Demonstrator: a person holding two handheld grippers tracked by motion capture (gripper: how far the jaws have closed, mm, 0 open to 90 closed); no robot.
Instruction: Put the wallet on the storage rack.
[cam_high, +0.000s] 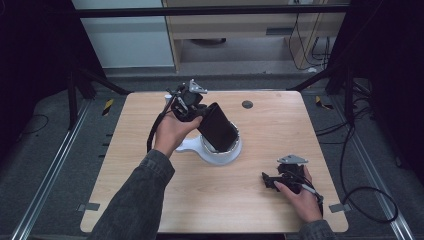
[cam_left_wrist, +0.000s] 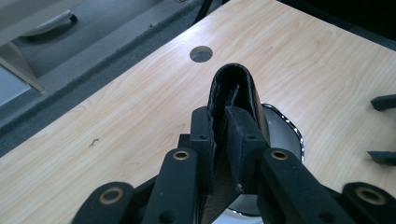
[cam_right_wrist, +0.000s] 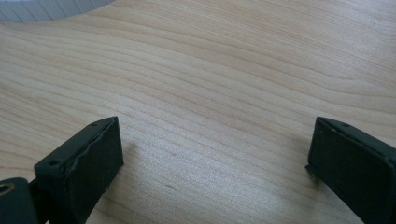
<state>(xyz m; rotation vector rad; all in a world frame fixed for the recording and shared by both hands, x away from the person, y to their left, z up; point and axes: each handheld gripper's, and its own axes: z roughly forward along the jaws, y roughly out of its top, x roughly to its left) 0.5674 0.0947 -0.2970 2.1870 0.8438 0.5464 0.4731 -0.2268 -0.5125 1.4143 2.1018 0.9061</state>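
Nearest the person: right gripper sits low on the pale wood-grain tabletop, near the front right edge. Jaws wide apart w/ nothing between, just bare wood in the right gripper view. Idle, well apart from the action.

Mid-table: a white round dish w/ a chrome rim and a side handle, resting on the wood. In the left gripper view the shiny rim shows just behind the jaws.

Above it: left gripper is clamped on a black, flat, folded leather-like pouch, which hangs tilted, lower end inside or right at the dish rim; can't tell if it touches the bottom. The left gripper view shows the jaws squeezing the pouch's folded edge, top of the fold poking out past the pads.

Farther back: small dark round hole in the tabletop, then grey floor and cabinet fronts beyond the table edge.

Risks, as I judge it:
- Grip is on a narrow edge of soft material, so the pouch could slide out if swung or tilted more.
- Pouch is bigger than the dish opening looks, so it may catch on the chrome rim and drag or tip the dish, esp. w/ the right gripper not steadying it.
- Dropped at this angle, it'd prob flop over the rim onto the table.
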